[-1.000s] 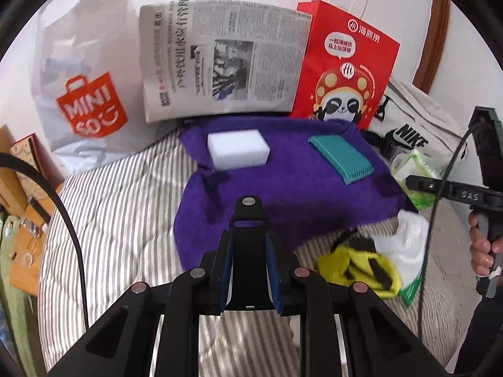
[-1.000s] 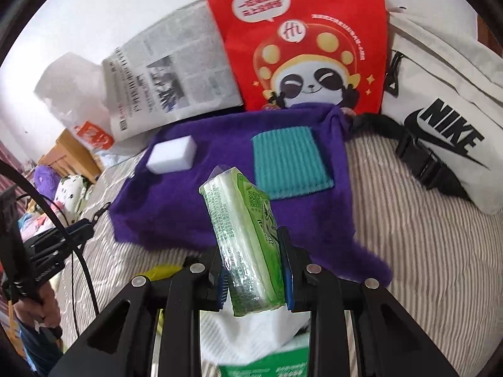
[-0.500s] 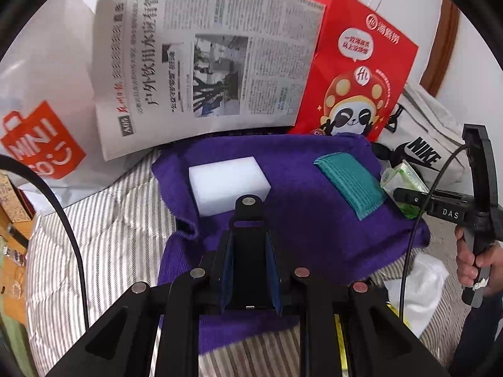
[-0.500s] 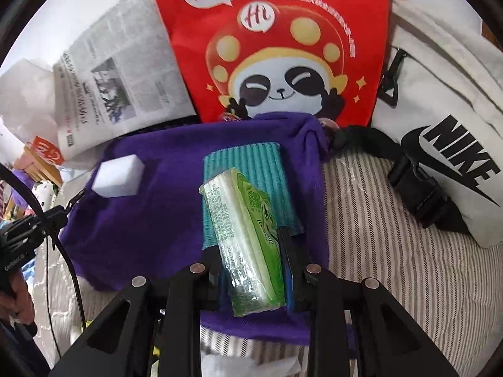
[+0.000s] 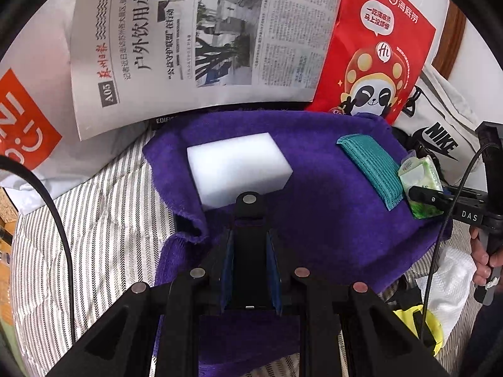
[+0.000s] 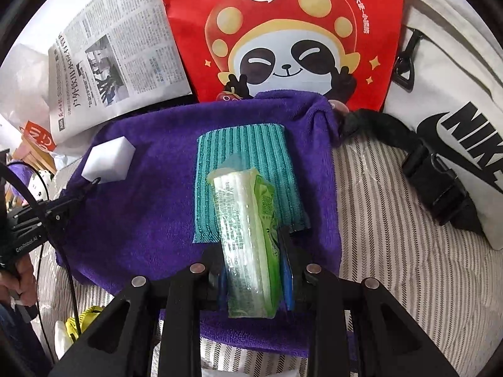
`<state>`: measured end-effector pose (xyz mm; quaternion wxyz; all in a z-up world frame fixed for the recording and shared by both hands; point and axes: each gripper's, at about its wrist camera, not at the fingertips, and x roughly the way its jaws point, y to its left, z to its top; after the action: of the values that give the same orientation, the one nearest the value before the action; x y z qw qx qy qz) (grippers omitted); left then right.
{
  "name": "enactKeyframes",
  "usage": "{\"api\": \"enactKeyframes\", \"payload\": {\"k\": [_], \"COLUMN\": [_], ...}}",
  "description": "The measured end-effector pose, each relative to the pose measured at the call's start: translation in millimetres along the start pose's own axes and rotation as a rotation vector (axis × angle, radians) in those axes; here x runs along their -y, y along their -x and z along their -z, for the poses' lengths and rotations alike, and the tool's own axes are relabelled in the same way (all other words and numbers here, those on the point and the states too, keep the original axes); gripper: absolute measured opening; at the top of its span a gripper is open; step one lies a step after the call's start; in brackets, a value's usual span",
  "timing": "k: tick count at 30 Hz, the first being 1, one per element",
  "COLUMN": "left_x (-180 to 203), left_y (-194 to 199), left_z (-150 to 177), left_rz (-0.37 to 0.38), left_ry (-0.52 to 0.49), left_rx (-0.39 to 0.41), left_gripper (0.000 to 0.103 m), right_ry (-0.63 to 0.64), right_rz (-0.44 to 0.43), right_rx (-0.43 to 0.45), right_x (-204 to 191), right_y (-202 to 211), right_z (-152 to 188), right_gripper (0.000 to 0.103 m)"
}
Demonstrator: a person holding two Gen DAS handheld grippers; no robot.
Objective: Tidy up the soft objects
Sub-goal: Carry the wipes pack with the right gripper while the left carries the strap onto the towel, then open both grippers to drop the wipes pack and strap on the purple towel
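Note:
A purple towel (image 5: 330, 207) lies spread on the striped bedding. On it rest a white sponge block (image 5: 239, 169) and a folded teal cloth (image 5: 371, 163). My left gripper (image 5: 250, 238) is shut with nothing in it and hovers over the towel just short of the sponge. My right gripper (image 6: 254, 270) is shut on a green pack of tissues (image 6: 248, 235), held upright over the near end of the teal cloth (image 6: 242, 160). In the left wrist view, the tissue pack (image 5: 421, 172) and right gripper (image 5: 424, 194) show beside the cloth's right edge.
A newspaper (image 5: 201, 37), a red panda paper bag (image 6: 283, 31), a white Nike bag (image 6: 456, 110) and a white Miniso bag (image 5: 25, 119) stand along the back. A yellow item (image 5: 418, 320) and white tissue (image 5: 452, 276) lie at the right front on the striped bedding (image 5: 103, 226).
Both grippers have moved forward and down toward the purple towel. The tissue pack now hangs over the teal cloth, and the sponge looms closer to the left gripper.

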<state>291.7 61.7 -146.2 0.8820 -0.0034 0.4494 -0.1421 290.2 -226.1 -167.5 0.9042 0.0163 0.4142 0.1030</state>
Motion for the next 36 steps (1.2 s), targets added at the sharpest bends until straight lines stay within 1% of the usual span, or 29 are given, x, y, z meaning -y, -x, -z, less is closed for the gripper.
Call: {"api": "enactKeyframes", "payload": {"k": [3, 6, 10, 11, 13, 14, 15, 16, 21, 23, 26, 30, 33, 36], "left_x": [-1.8, 1.3, 3.2, 3.3, 3.9, 4.2, 5.2, 5.6, 5.2, 4.9, 4.3, 5.7, 9.0, 13.4], "left_y": [-2.8, -7.2, -8.6, -8.4, -8.2, -8.1, -8.6, -8.3, -2.6, 0.5, 6.5, 16.7, 26.4, 37.3], "left_z": [2.0, 4.7, 6.2, 6.5, 6.9, 7.0, 6.7, 6.8, 6.6, 6.4, 8.1, 9.7, 10.0, 12.0], "left_rz": [0.003, -0.024, -0.040, -0.040, -0.043, -0.042, -0.042, -0.043, -0.055, -0.056, -0.050, -0.045, -0.057, -0.052], "left_ry": [0.007, -0.014, -0.024, -0.024, -0.027, -0.028, -0.031, -0.033, -0.029, -0.028, -0.019, -0.019, -0.030, -0.035], "left_rx": [-0.006, -0.021, -0.027, -0.030, -0.033, -0.034, -0.038, -0.042, -0.049, -0.052, -0.051, -0.049, -0.045, -0.036], "left_gripper": [0.020, 0.020, 0.021, 0.021, 0.021, 0.021, 0.021, 0.021, 0.028, 0.029, 0.029, 0.029, 0.029, 0.030], "right_ry": [-0.018, -0.015, -0.013, -0.014, -0.015, -0.015, -0.015, -0.013, -0.009, -0.003, 0.022, 0.059, 0.071, 0.077], "right_rz": [-0.015, -0.021, -0.029, -0.030, -0.034, -0.039, -0.043, -0.040, -0.038, -0.033, -0.037, -0.025, -0.029, -0.033], "right_rx": [-0.007, -0.016, -0.023, -0.023, -0.029, -0.033, -0.034, -0.031, -0.016, -0.015, -0.004, -0.008, -0.026, -0.031], "right_x": [2.5, 1.1, 1.5, 1.9, 2.4, 2.5, 2.5, 2.2, 1.7, 0.8, -3.3, -10.1, -14.6, -17.0], "right_y": [-4.0, -6.1, -5.3, -4.4, -3.8, -3.5, -2.9, -1.8, 7.9, 10.6, 16.2, 16.0, 13.1, 15.8], "right_z": [-0.4, 0.7, 1.6, 2.1, 3.5, 4.1, 4.9, 5.9, 7.8, 8.0, 9.5, 13.7, 16.5, 19.5], "right_gripper": [0.027, 0.027, 0.028, 0.029, 0.038, 0.044, 0.048, 0.049, 0.050, 0.050, 0.055, 0.055, 0.055, 0.055]}}
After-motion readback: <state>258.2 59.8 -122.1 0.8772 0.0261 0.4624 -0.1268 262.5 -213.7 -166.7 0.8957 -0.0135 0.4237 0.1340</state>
